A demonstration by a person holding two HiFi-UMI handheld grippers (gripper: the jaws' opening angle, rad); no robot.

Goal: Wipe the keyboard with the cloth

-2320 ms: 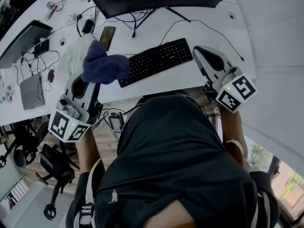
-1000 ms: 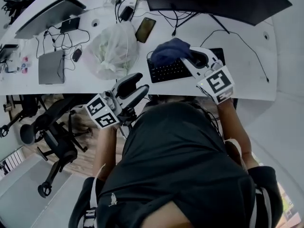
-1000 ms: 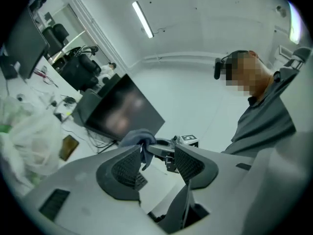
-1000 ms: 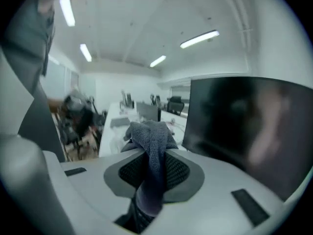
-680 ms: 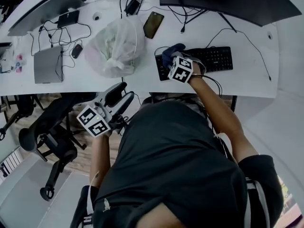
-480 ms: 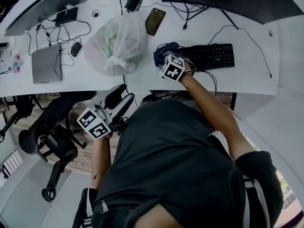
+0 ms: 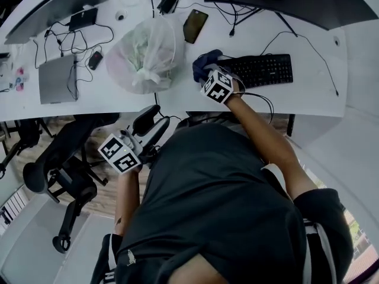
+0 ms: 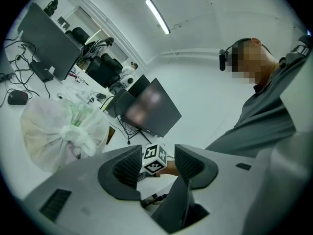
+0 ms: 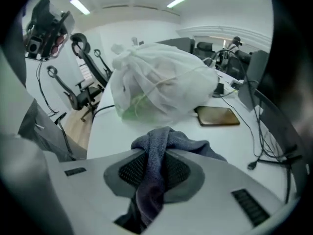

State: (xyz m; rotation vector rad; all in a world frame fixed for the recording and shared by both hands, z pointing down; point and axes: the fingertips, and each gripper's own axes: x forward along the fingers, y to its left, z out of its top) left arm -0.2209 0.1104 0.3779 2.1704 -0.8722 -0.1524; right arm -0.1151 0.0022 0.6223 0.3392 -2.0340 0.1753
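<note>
Fingers (image 9: 130, 174) pinch cloth (image 9: 159, 141) — blue, bunched.

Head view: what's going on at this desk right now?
A person holds a hand-held gripper in each hand. The right hand-held gripper is shut on a blue cloth and holds it down at the left end of the black keyboard. The left hand-held gripper is open and empty, off the desk's near edge. A tied plastic bag and a phone sit nearby.
</note>
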